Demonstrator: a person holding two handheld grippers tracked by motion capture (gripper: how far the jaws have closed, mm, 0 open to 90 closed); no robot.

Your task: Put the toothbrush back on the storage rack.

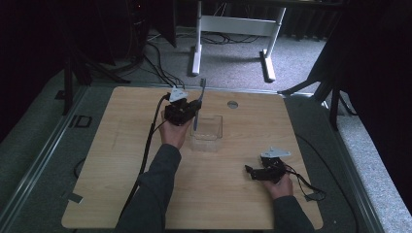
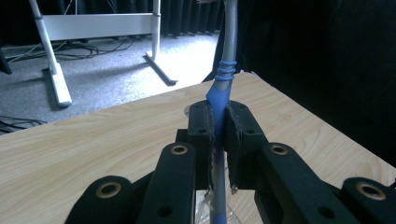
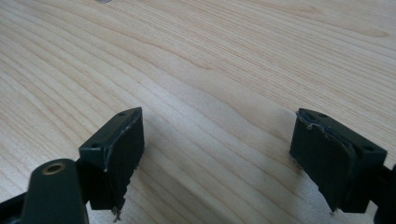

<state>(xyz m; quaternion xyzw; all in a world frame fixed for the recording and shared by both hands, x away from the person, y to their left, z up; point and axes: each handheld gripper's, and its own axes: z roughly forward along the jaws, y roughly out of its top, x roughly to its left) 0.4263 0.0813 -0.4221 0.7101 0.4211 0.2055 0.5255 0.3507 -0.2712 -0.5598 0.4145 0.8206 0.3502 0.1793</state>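
Observation:
A grey and blue toothbrush [image 1: 199, 104] stands nearly upright, its lower end inside a clear plastic box [image 1: 207, 130] near the table's middle. My left gripper [image 1: 194, 108] is shut on the toothbrush's handle. In the left gripper view the blue grip of the toothbrush [image 2: 221, 88] is pinched between the two black pads, with the grey neck rising out of the top. My right gripper [image 1: 249, 171] rests low over the wooden table [image 1: 121, 160] at the front right. Its jaws stand wide open over bare wood, nothing between the fingertips [image 3: 122, 140].
A small round metal disc [image 1: 232, 104] sits in the tabletop behind the box. Black cables trail from both grippers over the table edges. Beyond the far edge are a white desk frame [image 1: 233, 29], floor cables and dark stands on grey carpet.

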